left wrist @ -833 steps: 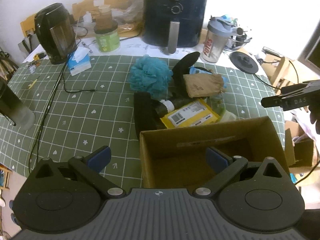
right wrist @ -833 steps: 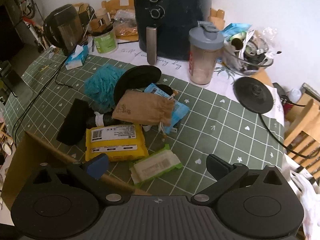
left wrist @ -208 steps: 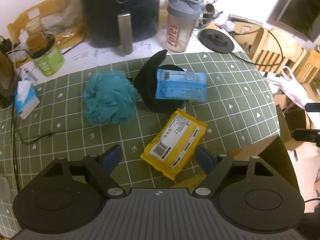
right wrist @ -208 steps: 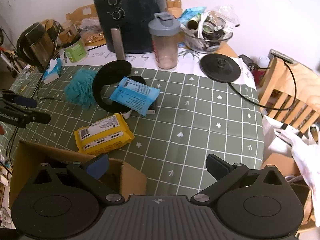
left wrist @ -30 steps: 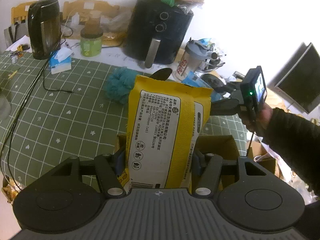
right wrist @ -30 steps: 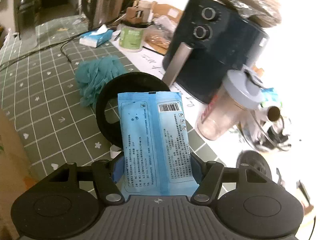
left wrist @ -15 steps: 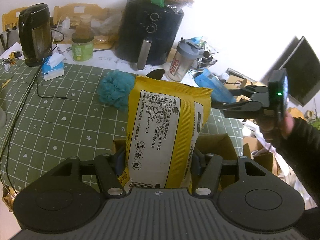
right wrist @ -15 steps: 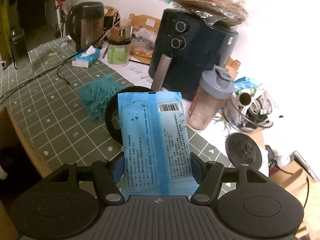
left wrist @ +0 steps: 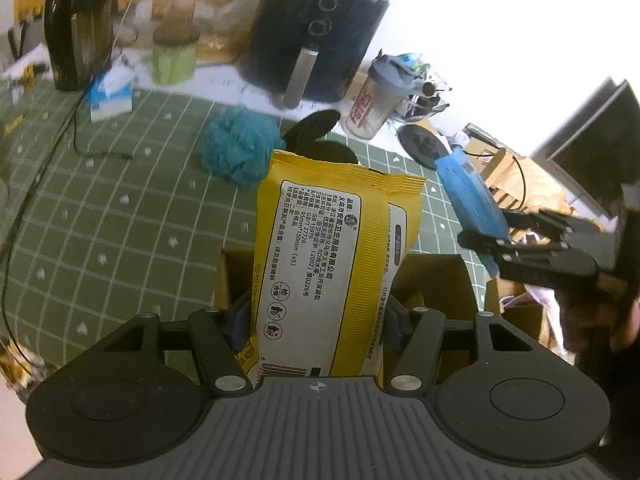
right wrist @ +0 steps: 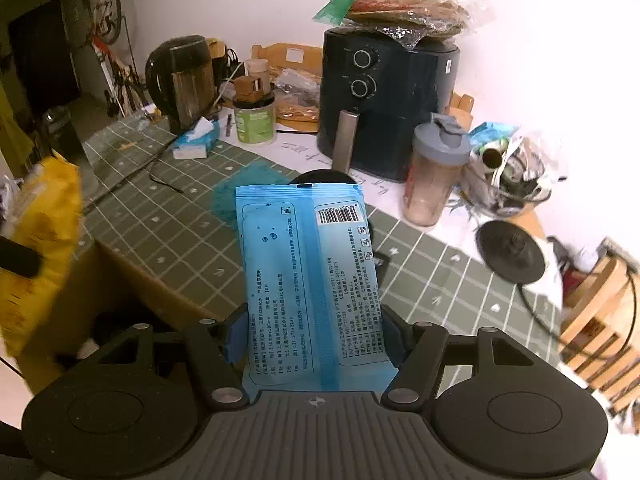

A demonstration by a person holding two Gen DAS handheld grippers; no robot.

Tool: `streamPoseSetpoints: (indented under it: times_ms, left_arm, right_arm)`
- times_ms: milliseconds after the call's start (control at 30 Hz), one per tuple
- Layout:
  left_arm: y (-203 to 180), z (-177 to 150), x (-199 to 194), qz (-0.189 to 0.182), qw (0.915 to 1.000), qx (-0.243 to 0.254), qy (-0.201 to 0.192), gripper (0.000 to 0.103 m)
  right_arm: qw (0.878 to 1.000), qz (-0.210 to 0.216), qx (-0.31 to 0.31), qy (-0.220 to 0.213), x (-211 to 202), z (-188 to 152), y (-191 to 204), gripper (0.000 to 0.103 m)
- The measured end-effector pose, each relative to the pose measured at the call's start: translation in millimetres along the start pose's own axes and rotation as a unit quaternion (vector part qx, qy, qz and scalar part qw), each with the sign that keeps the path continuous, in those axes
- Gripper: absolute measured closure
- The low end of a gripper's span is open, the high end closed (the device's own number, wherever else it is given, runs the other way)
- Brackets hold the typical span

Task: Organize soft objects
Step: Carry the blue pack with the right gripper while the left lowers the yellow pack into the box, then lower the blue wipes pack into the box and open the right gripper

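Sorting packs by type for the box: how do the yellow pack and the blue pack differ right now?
The yellow pack is wider and bulkier; the blue pack is slimmer and flatter. The yellow one is clamped in the left tongs above the cardboard box, the blue in the right tongs. Both are soft printed packets, held off the table.

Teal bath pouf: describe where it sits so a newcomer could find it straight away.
Start at the big black air fryer at the back of the green checked tablecloth. In front of its handle lies the bath pouf, beside a flat black pad. It is the only fluffy, ruffled teal ball there.
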State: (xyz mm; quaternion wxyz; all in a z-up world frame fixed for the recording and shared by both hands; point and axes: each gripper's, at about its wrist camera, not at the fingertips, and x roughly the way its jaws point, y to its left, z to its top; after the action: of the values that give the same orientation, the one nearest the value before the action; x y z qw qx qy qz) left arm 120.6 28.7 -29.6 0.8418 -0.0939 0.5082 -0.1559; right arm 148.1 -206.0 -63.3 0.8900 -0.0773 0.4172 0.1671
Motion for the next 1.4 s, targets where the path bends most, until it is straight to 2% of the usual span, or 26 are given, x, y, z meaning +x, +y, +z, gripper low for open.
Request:
streamPoseSetpoints:
  times_ms: [367,567,833,900,967,1200,1400]
  left_arm:
    - [9.0,-9.5,18.3,-0.046,0.9955,-0.067,0.049,0.043]
    - [9.0,-12.0,31.9,-0.05,0.9917,-0.094,0.072,0.043]
    - [8.3,-10.8,50.0,-0.042,0.9848,-0.125,0.112,0.036]
    - [9.4,-11.7,48.3,-0.062,0.9843,-0.126,0.108,0.03]
    - [7.9,-12.5,46.1,-0.065,0.985,-0.122,0.103,0.027]
    - [-6.2,-15.9,39.8,-0.032,0.9941,-0.065,0.081,0.027]
    - [-14.0,-20.6,32.8,0.005,0.9985,-0.01,0.053,0.027]
  right_arm:
    - [0.998,0.024,0.056,-0.004,-19.6,-16.2,22.5,0.035]
    - [0.997,0.026,0.079,-0.003,-27.6,-25.0,25.0,0.035]
    - [0.995,0.023,0.097,0.001,-34.4,-34.2,24.9,0.035]
    - [0.994,0.023,0.105,0.002,-36.1,-36.4,24.2,0.035]
    - [0.993,0.024,0.114,0.004,-37.0,-38.4,24.0,0.035]
    - [0.991,0.028,0.133,0.009,-39.1,-43.0,29.5,0.035]
    - [0.989,0.034,0.144,0.019,-36.9,-45.1,37.2,0.035]
